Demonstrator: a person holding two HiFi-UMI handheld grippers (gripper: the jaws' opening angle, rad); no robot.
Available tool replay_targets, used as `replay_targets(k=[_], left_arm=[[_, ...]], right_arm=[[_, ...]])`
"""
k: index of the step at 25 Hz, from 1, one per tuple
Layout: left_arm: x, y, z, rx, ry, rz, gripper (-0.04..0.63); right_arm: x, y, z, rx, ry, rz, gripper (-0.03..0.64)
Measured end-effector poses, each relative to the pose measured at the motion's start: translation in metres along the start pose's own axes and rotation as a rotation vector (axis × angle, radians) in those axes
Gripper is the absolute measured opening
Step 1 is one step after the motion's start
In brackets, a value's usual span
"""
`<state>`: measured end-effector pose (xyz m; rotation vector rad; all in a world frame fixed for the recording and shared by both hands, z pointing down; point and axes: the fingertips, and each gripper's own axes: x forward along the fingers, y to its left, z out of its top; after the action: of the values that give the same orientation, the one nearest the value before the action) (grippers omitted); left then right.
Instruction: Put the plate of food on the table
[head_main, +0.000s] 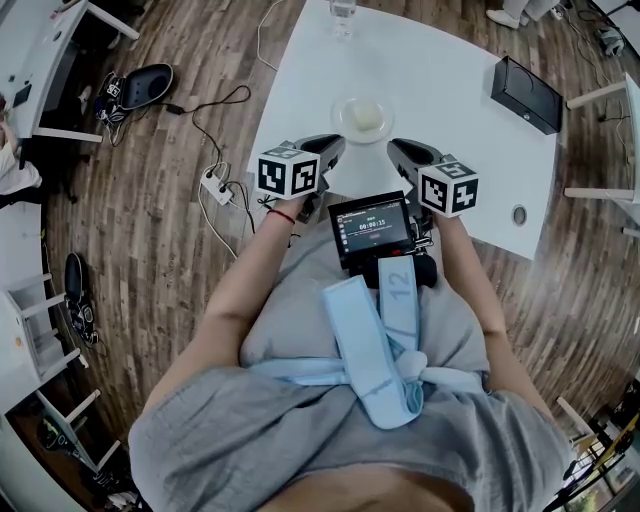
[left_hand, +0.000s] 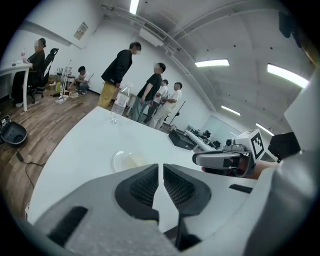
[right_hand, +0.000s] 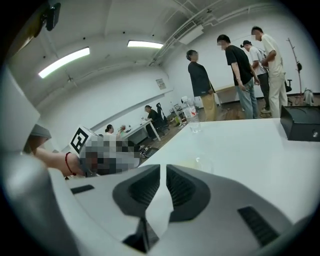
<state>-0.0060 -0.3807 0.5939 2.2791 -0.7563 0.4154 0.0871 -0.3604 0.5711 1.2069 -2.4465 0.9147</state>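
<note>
The plate of food (head_main: 362, 118), a small clear dish with a pale helping in it, sits flat on the white table (head_main: 450, 200), near the middle and just ahead of both tools, and neither tool touches it. The left tool (left_hand: 161, 167) has its jaws drawn together to a thin slit with nothing between them. The right tool (right_hand: 163, 169) is the same, narrow and empty. In the head view both hang over the table's near edge, either side of the plate and a little short of it. Judged from this, the placing step looks finished, with the plate down and released. What remains would be to draw the tools back without brushing the rim. If the plate did need shifting, the jaws would first have to spread wide enough to take its edge. By count there are one plate, two tools, one plastic water bottle (left_hand: 118, 105) standing at the far end of the table, and one black box (head_main: 526, 94) near the table's right edge, well apart from the plate. A small screen (head_main: 372, 228) is strapped to the person's chest, and several people stand beyond the table.
</note>
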Motion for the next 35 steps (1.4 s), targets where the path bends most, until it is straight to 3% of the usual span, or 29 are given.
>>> replay_targets(k=[5, 13, 20, 24, 28, 35], left_arm=[[-0.024, -0.012, 0.012, 0.124, -0.099, 0.001, 0.043], [-0.057, -0.040, 0.008, 0.232, -0.191, -0.048, 0.044], [-0.055, -0.071, 0.008, 0.267, -0.238, -0.121, 0.044], [-0.054, -0.075, 0.014, 0.246, -0.255, -0.163, 0.044], [-0.058, -0.081, 0.009, 0.276, -0.258, -0.148, 0.044], [-0.060, -0.079, 0.010, 0.262, -0.259, -0.136, 0.044]], right_arm=[[-0.020, 0.020, -0.003, -0.055, -0.057, 0.014, 0.035], [-0.056, 0.051, -0.009, -0.138, -0.178, 0.029, 0.034], [-0.075, 0.055, -0.002, -0.143, -0.278, 0.022, 0.034], [-0.075, 0.059, 0.006, -0.167, -0.306, 0.040, 0.034], [-0.083, 0.065, 0.000, -0.187, -0.306, 0.038, 0.034], [-0.085, 0.067, -0.005, -0.169, -0.279, 0.048, 0.031]])
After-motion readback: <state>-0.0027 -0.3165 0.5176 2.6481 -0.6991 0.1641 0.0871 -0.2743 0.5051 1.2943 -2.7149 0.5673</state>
